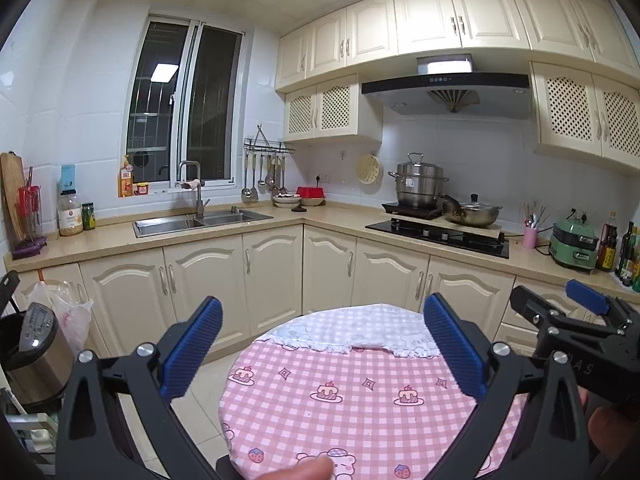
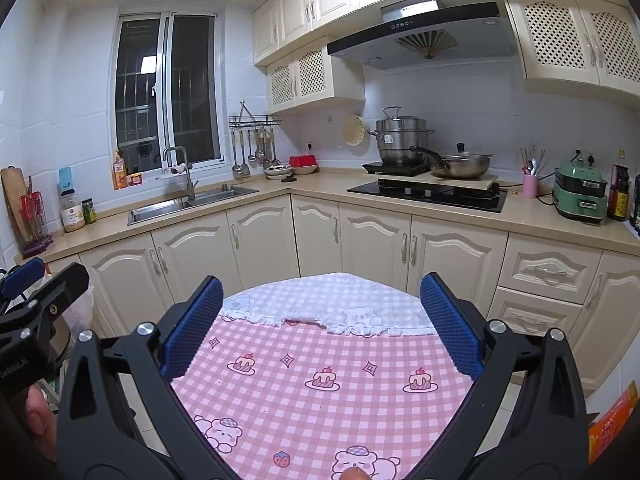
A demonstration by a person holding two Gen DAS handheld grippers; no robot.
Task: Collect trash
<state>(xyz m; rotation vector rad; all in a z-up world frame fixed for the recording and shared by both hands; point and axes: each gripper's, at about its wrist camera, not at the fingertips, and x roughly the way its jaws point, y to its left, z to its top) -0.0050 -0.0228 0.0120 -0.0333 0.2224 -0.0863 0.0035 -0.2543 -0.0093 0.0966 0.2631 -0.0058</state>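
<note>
Both grippers' fingers [image 1: 192, 348] [image 2: 448, 328] spread wide, empty, above the pink checked tablecloth [image 2: 320, 392].

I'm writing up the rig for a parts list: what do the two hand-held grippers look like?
Both match. The left hand-held gripper and the right hand-held gripper each have a black frame that forks into two arms, silver round screw heads at the joints, and blue ribbed pads on the fingers. The right one, seen from the left wrist camera, carries pale lettering on its black body, too blurred to read. No cables or sleeves show.
</note>
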